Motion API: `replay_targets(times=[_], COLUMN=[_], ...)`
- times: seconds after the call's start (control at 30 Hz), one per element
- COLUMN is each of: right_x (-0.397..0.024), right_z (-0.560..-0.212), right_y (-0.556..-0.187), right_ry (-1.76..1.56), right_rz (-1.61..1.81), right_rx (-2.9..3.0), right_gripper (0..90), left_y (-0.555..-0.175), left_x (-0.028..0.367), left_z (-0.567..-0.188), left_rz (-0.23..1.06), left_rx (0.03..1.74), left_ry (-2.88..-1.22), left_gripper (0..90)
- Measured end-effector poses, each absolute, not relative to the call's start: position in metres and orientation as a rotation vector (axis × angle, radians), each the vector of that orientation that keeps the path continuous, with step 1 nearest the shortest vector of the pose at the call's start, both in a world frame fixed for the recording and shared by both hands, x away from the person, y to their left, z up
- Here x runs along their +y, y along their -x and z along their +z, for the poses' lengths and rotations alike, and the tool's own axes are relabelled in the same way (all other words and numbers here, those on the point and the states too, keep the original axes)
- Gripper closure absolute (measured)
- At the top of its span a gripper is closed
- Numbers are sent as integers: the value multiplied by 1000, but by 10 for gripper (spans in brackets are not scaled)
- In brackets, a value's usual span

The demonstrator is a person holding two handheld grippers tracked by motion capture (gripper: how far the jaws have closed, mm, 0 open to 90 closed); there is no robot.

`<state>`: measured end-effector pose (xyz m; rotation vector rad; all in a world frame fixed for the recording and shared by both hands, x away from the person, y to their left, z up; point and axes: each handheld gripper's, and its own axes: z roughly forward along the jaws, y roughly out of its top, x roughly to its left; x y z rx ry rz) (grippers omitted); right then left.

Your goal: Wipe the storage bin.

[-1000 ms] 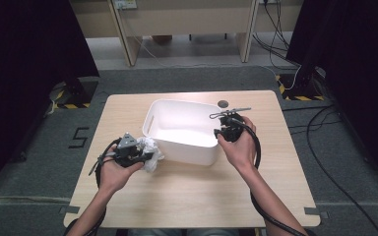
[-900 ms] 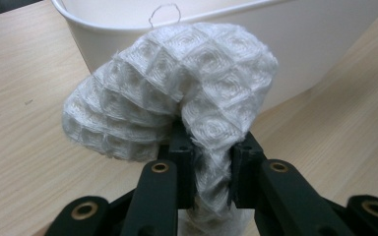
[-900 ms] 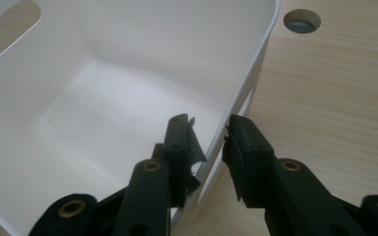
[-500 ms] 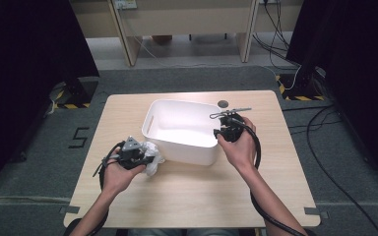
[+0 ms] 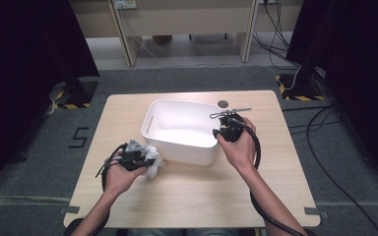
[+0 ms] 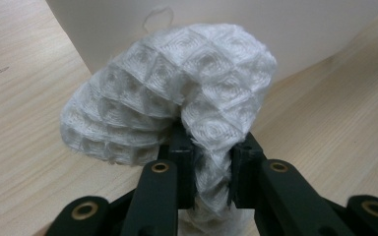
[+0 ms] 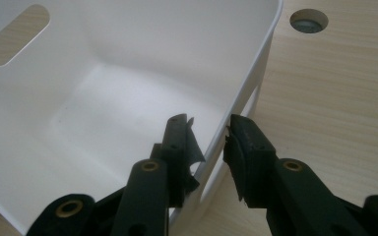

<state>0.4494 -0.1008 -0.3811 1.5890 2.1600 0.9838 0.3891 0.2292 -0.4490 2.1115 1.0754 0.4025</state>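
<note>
Left claw [image 6: 211, 162] clamps a white cloth [image 6: 177, 98] beside the tub [image 5: 182, 130]; right claw [image 7: 209, 132] straddles its rim, slightly parted.

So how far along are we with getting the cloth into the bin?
Done: the left gripper is shut on the white cloth, bunched just outside the white bin. In hand: the right gripper straddles the bin's wall at its rim, one jaw inside, one outside; its jaws have just been opening, so the hold looks loose. Left: the bin is empty, so the cloth likely goes over the wall.
</note>
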Motion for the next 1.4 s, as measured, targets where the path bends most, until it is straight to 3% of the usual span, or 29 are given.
replay_targets(times=[1.0, 1.4], right_x=[-101, -103], right_z=[-381, -382], right_y=[-450, -450], right_ry=[-1586, -1595], right_rz=[985, 990], right_rx=[2162, 2162], right_gripper=[703, 703], left_y=[-392, -390], left_x=[210, 208], left_z=[-460, -449], left_rz=[378, 404], left_rx=[1048, 1034], left_ry=[-2174, -2141], left_gripper=[762, 764])
